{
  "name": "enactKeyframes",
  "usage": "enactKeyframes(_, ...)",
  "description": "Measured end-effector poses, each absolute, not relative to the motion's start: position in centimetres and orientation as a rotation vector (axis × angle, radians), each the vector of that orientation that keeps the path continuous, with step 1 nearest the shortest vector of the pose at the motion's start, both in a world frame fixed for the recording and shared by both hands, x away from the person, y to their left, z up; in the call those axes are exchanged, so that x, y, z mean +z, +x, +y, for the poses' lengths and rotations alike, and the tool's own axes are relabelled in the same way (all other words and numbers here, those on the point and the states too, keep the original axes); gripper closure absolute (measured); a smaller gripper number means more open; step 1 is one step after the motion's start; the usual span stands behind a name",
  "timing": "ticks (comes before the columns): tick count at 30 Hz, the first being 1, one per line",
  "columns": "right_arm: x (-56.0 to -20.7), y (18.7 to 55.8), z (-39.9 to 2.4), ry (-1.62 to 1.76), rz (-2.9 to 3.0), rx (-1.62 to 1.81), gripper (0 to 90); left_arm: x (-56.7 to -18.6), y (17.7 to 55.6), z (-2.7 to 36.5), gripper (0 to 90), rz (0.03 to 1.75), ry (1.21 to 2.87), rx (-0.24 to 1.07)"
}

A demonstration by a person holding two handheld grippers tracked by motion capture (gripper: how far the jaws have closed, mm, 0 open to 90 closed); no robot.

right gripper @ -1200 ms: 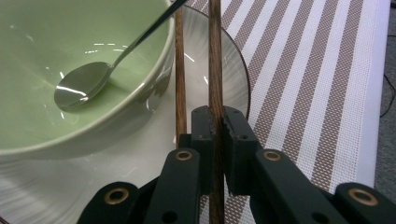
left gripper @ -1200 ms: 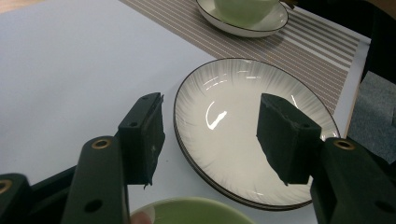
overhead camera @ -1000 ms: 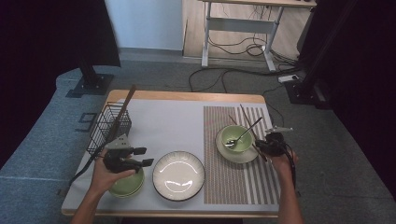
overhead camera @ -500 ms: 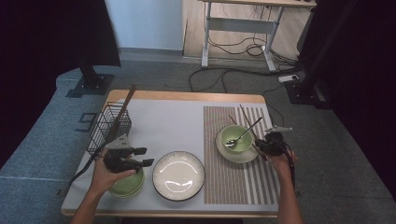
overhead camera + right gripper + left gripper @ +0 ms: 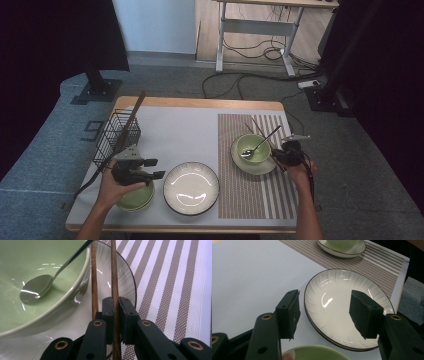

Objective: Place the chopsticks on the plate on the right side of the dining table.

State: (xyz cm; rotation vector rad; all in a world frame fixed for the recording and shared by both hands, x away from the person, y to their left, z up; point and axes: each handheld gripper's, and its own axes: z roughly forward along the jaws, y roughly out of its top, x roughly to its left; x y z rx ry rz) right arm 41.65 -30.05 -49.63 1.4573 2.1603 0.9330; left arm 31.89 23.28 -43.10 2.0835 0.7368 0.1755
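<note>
Both forearms come in from the near edge of the table. The left hand (image 5: 112, 189) holds the left gripper (image 5: 152, 168) low and roughly level, its jaws standing wide apart with nothing between the pads (image 5: 289, 312). The right hand (image 5: 300, 170) holds the right gripper (image 5: 281, 152) with its jaws drawn together, clamped on one chopstick (image 5: 115, 285).

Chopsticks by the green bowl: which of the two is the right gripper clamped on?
The right gripper pinches the chopstick farther from the bowl. The other chopstick lies free just outside the jaws, against the green bowl.
</note>
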Motion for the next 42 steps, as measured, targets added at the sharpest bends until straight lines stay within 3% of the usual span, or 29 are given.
enactKeyframes(4,-49.7,41.7,-30.0,1.453,2.165,0.934,82.3,-43.1,31.9,23.3,42.1,0.735,2.085,0.175)
enactKeyframes(13,-49.0,41.2,-30.5,1.467,2.129,0.951,65.9,-43.2,31.8,23.2,42.8,0.741,2.093,0.195)
enactKeyframes(18,-48.7,40.6,-31.2,1.482,2.131,0.935,61.9,-43.1,31.8,23.2,42.8,0.747,2.097,0.203)
enactKeyframes(33,-48.1,39.2,-30.0,1.375,2.184,0.879,58.4,-43.0,31.8,23.2,42.8,0.751,2.08,0.18)
enactKeyframes(42,-49.0,39.6,-30.0,1.378,2.198,0.878,61.5,-42.9,31.7,23.3,42.9,0.75,2.072,0.179)
